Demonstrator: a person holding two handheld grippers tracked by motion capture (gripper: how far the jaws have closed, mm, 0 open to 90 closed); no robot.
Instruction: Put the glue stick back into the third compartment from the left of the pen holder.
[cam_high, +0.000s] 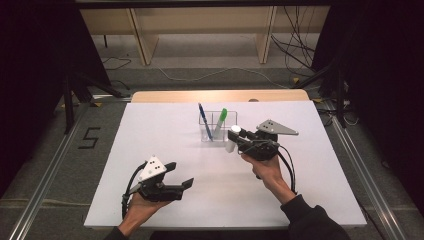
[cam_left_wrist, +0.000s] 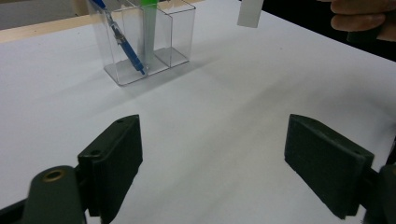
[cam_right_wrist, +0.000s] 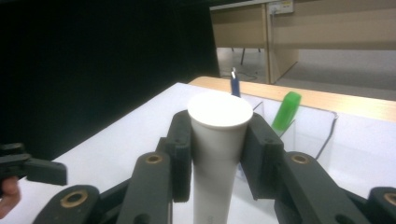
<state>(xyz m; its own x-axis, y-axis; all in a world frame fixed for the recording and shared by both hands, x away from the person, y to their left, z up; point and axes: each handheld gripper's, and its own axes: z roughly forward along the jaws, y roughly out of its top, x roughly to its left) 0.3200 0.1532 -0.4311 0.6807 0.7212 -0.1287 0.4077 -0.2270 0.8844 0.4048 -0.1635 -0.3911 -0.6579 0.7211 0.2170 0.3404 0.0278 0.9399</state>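
1. Right gripper (cam_right_wrist: 219, 149): jaws squeezed on a white tube (cam_right_wrist: 217, 154), held upright above the white table (cam_high: 165, 150), just beside the clear holder (cam_high: 212, 131).
2. Left gripper (cam_left_wrist: 212, 163): jaws wide apart, holding nothing, well away from the tube.
3. In the holder: blue pen (cam_high: 204, 120), green marker (cam_high: 220, 121).

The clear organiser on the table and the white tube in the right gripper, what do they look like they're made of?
The organiser looks like clear, glossy rigid plastic, perhaps acrylic: the blue pen shows through its walls, and the edges catch light. The white tube has a smooth matte surface with a flat cap, probably plastic, though the look leaves it open.
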